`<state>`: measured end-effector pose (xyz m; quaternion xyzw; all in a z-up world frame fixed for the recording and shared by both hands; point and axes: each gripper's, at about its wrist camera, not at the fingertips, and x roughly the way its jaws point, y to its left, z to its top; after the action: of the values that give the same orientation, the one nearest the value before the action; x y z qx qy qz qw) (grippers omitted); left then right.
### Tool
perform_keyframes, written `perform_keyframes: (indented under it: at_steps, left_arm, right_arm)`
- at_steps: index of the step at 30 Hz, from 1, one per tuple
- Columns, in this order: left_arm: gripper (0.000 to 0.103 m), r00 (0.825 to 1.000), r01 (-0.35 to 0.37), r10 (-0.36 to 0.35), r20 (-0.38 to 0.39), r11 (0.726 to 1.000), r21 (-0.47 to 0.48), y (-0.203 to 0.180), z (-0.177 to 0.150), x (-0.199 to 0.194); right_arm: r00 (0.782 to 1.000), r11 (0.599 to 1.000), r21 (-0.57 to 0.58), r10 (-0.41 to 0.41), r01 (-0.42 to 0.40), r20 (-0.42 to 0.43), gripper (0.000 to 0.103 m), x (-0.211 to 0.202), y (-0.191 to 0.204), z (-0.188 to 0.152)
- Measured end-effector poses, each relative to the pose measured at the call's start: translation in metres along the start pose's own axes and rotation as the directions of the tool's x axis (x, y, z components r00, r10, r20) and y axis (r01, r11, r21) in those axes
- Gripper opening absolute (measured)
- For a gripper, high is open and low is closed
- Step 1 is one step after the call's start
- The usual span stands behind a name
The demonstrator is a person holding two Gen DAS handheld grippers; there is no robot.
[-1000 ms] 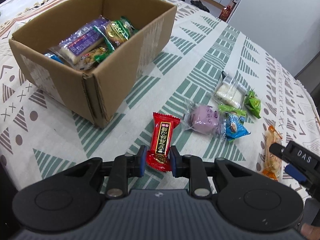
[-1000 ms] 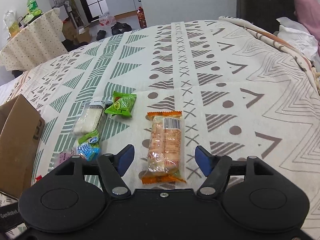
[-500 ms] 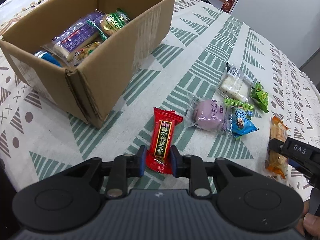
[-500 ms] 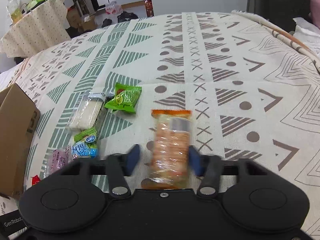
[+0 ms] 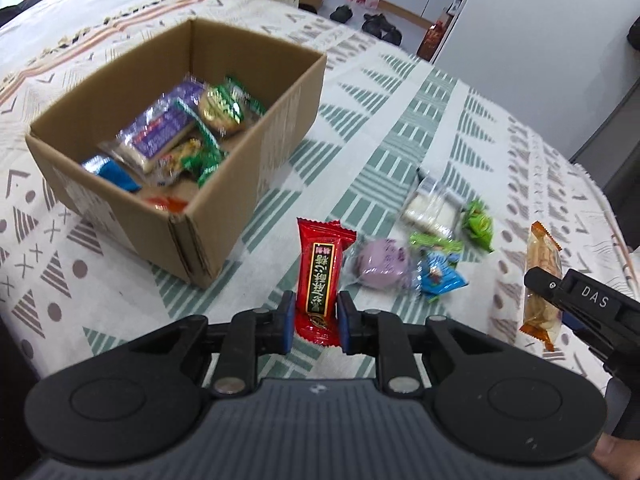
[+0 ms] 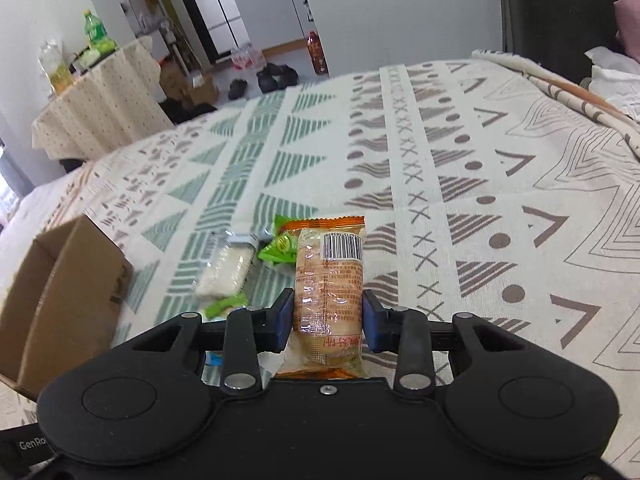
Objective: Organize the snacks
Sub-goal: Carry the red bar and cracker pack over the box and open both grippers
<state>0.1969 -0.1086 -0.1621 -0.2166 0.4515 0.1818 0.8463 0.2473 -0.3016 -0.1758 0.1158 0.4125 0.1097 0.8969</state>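
My left gripper (image 5: 314,322) is shut on a red candy bar (image 5: 322,276) and holds it lifted above the cloth, right of the open cardboard box (image 5: 256,168), which holds several snacks. My right gripper (image 6: 326,320) is shut on an orange cracker packet (image 6: 329,280) and holds it raised; that packet also shows in the left wrist view (image 5: 541,280). On the cloth lie a purple bun (image 5: 382,266), a blue snack (image 5: 440,276), a white rice cake packet (image 5: 430,204) and a green candy (image 5: 478,224).
The patterned tablecloth (image 6: 480,184) covers the table. The box corner (image 6: 68,288) stands at the left of the right wrist view. Beyond the table are a small covered table with bottles (image 6: 96,96) and shoes on the floor (image 6: 272,78).
My right gripper closed on the orange cracker packet and lifted it. My left gripper rose with the red candy bar, and the box interior came more into view.
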Motion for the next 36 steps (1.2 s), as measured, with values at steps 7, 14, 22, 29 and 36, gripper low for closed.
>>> perform_keyframes:
  at_steps: [7, 14, 22, 29, 36]
  left_arm:
    - [0.02, 0.997, 0.034, -0.035, 0.061, 0.999, 0.013, -0.004, 0.012, -0.023]
    - [0.02, 0.993, 0.035, -0.036, 0.109, 0.999, 0.006, 0.005, 0.029, -0.039]
    - [0.021, 0.987, 0.027, -0.024, 0.159, 1.0, -0.014, 0.03, 0.054, -0.057]
    - [0.02, 0.982, 0.024, -0.016, 0.187, 0.999, -0.042, 0.062, 0.077, -0.067]
    - [0.021, 0.982, 0.029, -0.015, 0.187, 0.997, -0.072, 0.095, 0.096, -0.067]
  right_arm:
    - [0.996, 0.997, 0.036, 0.071, -0.073, 0.052, 0.035, -0.015, 0.004, 0.006]
    - [0.986, 0.989, 0.019, 0.144, -0.146, 0.08, 0.035, -0.023, 0.022, 0.01]
    - [0.968, 0.974, 0.026, 0.221, -0.226, 0.123, 0.035, -0.035, 0.041, 0.019]
    - [0.957, 0.967, 0.009, 0.251, -0.255, 0.147, 0.035, -0.047, 0.061, 0.021]
    - [0.953, 0.963, 0.018, 0.263, -0.268, 0.151, 0.035, -0.048, 0.083, 0.022]
